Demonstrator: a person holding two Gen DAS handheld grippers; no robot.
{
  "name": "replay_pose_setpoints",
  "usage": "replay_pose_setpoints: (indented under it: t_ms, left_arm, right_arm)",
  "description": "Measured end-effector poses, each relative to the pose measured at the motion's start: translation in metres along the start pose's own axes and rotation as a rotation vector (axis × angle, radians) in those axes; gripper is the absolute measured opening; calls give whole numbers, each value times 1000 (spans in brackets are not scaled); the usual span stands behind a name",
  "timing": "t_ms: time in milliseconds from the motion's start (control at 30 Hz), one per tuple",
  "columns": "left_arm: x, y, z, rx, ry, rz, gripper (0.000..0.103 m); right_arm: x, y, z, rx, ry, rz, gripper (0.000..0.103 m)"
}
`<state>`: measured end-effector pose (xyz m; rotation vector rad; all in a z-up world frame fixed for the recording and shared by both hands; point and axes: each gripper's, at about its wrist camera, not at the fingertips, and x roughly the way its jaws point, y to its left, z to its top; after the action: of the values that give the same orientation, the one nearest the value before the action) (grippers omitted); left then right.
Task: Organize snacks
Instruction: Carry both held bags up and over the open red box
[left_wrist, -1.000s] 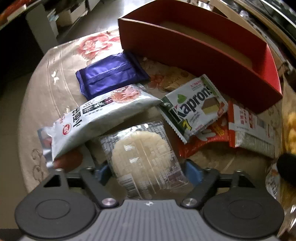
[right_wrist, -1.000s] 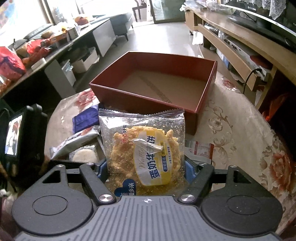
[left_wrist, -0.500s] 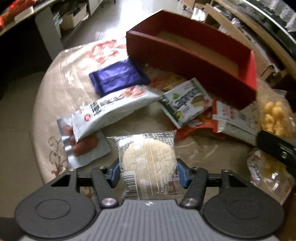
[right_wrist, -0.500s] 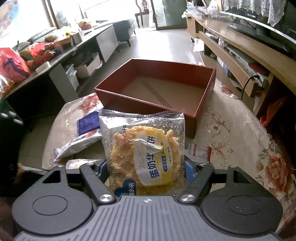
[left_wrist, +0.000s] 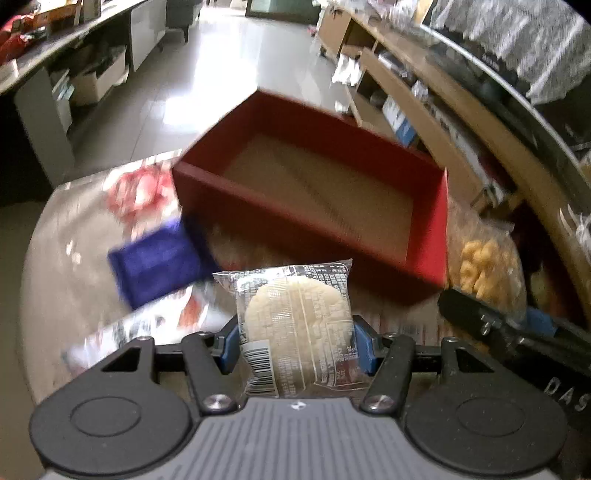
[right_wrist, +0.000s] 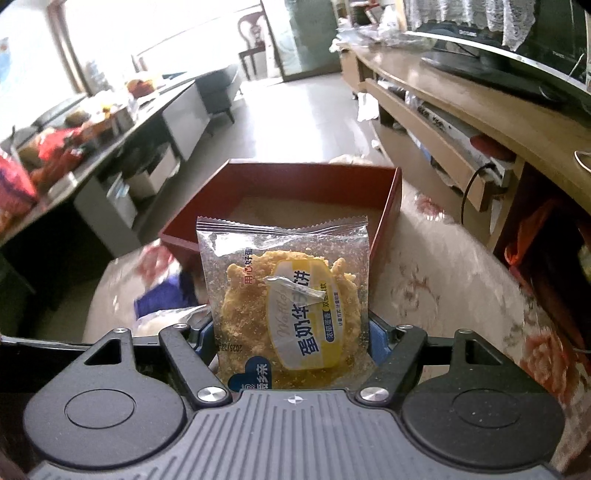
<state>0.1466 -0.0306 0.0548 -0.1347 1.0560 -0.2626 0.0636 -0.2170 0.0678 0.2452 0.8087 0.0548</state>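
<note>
A person with a handheld gripper in each hand carries two wrapped snacks toward an open red box (left_wrist: 428, 236) on a cloth-covered worktop (right_wrist: 443, 280). At far left of the left wrist view, a purple packet (left_wrist: 159, 266) and a white pouch (left_wrist: 122, 332), both blurred, lie on the cloth just beside the box. At centre, the left gripper (left_wrist: 297, 343) has its jaws clamped on the lower edges of a clear-wrapped rice cracker (left_wrist: 295, 317), held upright above the worktop, short of the box's near wall. To the right, the right gripper (right_wrist: 291, 334) has its jaws closed on the sides of a crumbly egg-milk waffle cake (right_wrist: 288, 295) in a crimped transparent wrapper, likewise held up in front of the box, whose brown floor looks bare. Both packets appear light, with slick, yielding film around brittle contents; a hard squeeze would likely crack the cracker or crumble the cake, so a gentle hold low on the wrapper's edges, as here, seems the safer place. A dark cabinet (right_wrist: 177, 122) and wooden shelving (right_wrist: 436, 122) line the room behind.
</note>
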Motion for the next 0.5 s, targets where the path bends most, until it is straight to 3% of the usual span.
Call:
replay_pose_setpoints:
  t_ms: [300,500]
  left_arm:
    - [35,-10,69,15,-53,27,63]
    - [65,-16,92,19,-61,71,62]
  right_arm:
    - [38,-12,46,58,-22,-42,80]
    - [73,-18,62,82,4,-62,80]
